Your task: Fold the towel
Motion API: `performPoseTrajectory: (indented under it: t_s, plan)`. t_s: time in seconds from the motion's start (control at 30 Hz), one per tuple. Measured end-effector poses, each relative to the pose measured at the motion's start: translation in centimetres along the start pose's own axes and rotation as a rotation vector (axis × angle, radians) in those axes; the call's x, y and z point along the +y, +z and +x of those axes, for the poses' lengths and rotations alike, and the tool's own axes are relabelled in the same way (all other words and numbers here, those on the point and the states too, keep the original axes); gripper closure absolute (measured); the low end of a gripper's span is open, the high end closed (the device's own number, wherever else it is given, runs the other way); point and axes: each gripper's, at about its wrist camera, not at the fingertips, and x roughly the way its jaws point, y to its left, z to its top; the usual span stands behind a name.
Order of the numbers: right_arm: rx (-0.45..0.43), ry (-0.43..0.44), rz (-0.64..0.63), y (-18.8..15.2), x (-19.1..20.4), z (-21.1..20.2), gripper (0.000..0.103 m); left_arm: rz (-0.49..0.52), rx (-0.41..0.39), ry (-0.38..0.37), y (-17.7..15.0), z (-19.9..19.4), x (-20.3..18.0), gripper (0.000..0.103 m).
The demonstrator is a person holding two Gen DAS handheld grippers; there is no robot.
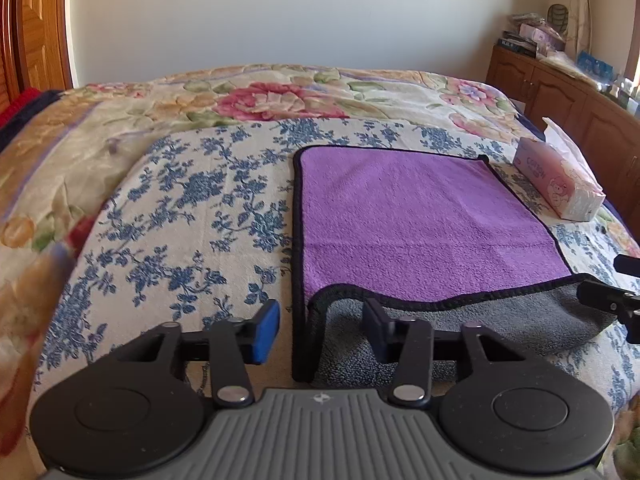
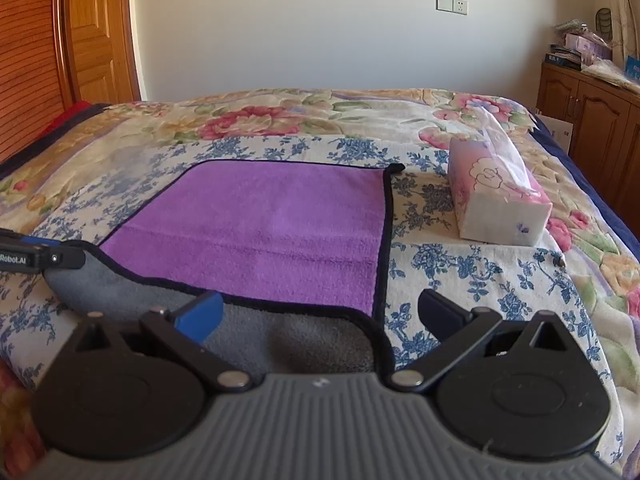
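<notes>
A purple towel [image 1: 420,224] with a black hem and grey underside lies on the blue-flowered cloth on the bed; it also shows in the right wrist view [image 2: 260,228]. Its near edge is turned up, showing the grey side [image 1: 480,320]. My left gripper [image 1: 322,330] is open, its jaws either side of the towel's near left corner. My right gripper [image 2: 320,316] is open, its jaws either side of the near right corner. Neither is closed on the fabric. Each gripper shows at the edge of the other's view.
A pink tissue box [image 2: 496,200] lies on the bed right of the towel, also in the left wrist view [image 1: 560,184]. A floral quilt [image 1: 280,96] covers the bed. Wooden cabinets [image 1: 560,92] stand at right, a wooden door [image 2: 92,32] at left.
</notes>
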Motion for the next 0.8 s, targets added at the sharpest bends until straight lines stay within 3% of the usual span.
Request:
performPoseTrajectory:
  t_s: [0.13, 0.5, 0.6, 0.8]
  plan:
    - [0.016, 0.013, 0.023, 0.1, -0.3, 0.1, 0.000, -0.003, 0.005, -0.010, -0.1, 0.1, -0.1, 0.073]
    - [0.072, 0.058, 0.089, 0.3, -1.4, 0.4, 0.001, -0.010, 0.005, -0.020, -0.3, 0.0, 0.0, 0.089]
    - [0.113, 0.075, 0.107, 0.3, -1.7, 0.7, 0.020, -0.007, 0.004, -0.021, -0.4, 0.0, 0.0, 0.090]
    - [0.174, 0.104, 0.127, 0.3, -2.3, 1.1, 0.030, -0.009, 0.005, -0.024, -0.4, 0.0, -0.1, 0.091]
